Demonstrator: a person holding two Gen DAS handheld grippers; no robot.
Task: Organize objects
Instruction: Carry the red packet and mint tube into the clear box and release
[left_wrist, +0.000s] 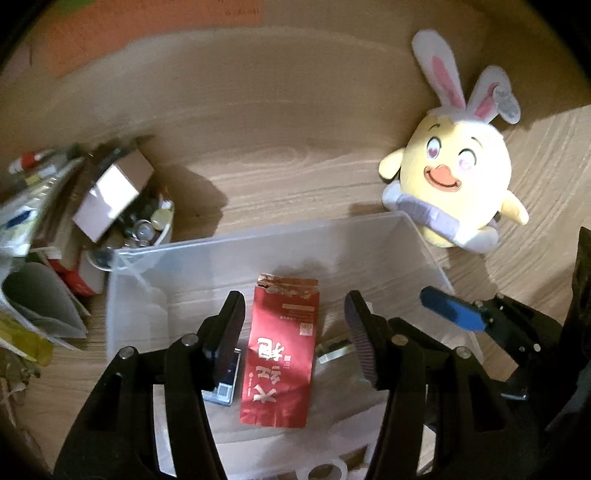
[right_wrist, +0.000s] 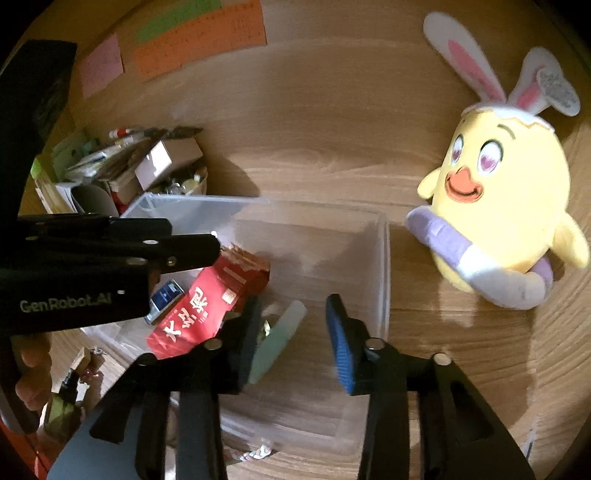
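Left wrist view: the left gripper (left_wrist: 293, 332) hangs half open, holding nothing, over the clear bin (left_wrist: 236, 240). Below its fingers lies the red packet (left_wrist: 280, 358), long axis along them, torn end pointing away.

Right wrist view: the right gripper (right_wrist: 291, 339) stands apart and empty; the packet (right_wrist: 207, 306) lies left of it, torn end slanting away rightward.

Red packet (left_wrist: 279, 357), yellow plush chick (left_wrist: 466, 173)

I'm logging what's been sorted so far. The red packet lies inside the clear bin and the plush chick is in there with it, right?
Not quite. The red packet does lie inside the clear bin, but the plush chick sits on the table outside it, past the bin's corner. Both wrist views show this.
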